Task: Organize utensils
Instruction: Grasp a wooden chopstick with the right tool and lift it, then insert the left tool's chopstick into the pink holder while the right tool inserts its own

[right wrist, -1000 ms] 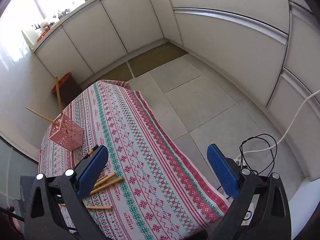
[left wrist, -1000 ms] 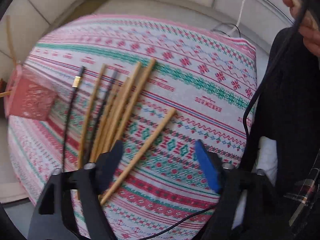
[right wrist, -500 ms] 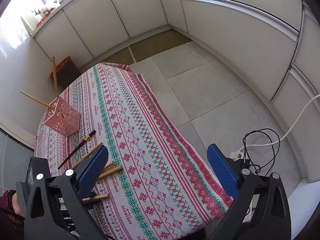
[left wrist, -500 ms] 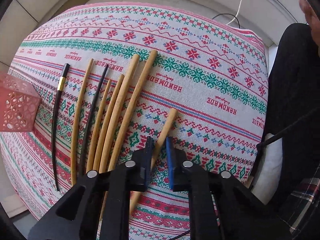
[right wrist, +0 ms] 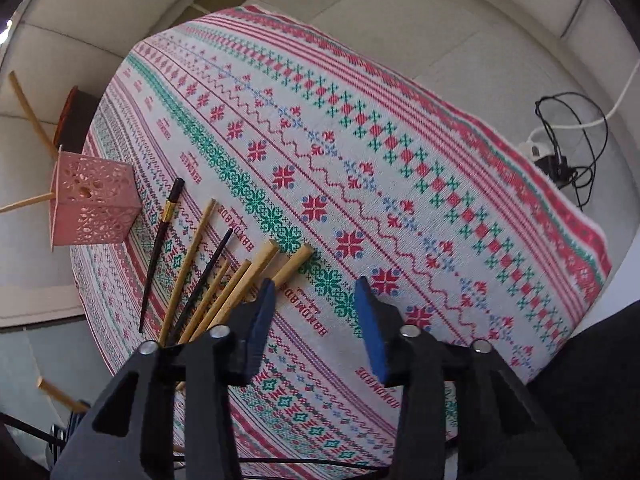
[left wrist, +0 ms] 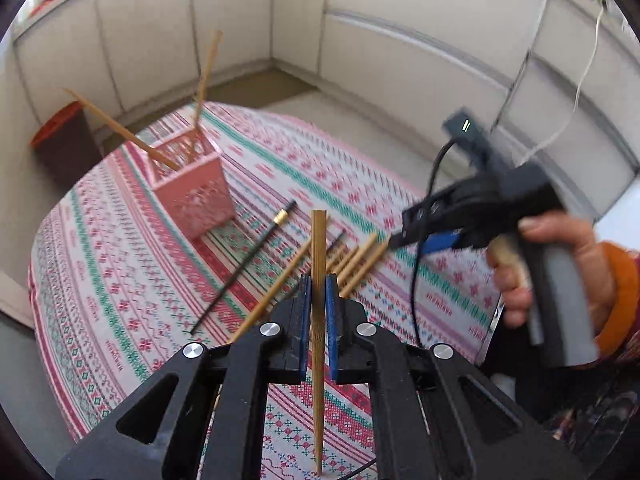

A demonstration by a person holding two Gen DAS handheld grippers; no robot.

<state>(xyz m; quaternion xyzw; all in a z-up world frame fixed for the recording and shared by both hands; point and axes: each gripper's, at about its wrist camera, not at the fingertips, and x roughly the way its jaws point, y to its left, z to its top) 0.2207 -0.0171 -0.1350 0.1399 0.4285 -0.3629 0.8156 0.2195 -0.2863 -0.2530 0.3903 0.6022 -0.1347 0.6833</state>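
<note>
My left gripper [left wrist: 319,282] is shut on a bamboo chopstick [left wrist: 319,240], which stands upright between the blue pads, above the patterned tablecloth [left wrist: 120,280]. A pink perforated holder [left wrist: 192,196] at the back left has two bamboo chopsticks leaning out of it. Several bamboo chopsticks [right wrist: 244,276] and two black ones [right wrist: 162,240] lie fanned on the cloth. My right gripper [right wrist: 316,304] hangs low over their thick ends, its jaws closing with only cloth between them. Its left pad sits beside the rightmost chopstick [right wrist: 296,262]. A hand [left wrist: 560,264] holds the right gripper [left wrist: 424,240] in the left wrist view.
A brown bin with an orange rim [left wrist: 64,148] stands on the floor behind the table. Black cables and a plug block [right wrist: 556,160] lie on the floor past the table's right edge. Cabinet fronts [left wrist: 360,20] ring the room.
My left gripper shut on one bamboo chopstick and lifted it off the cloth, swinging toward the pink holder. My right gripper dropped toward the lying chopsticks and its jaws narrowed.
</note>
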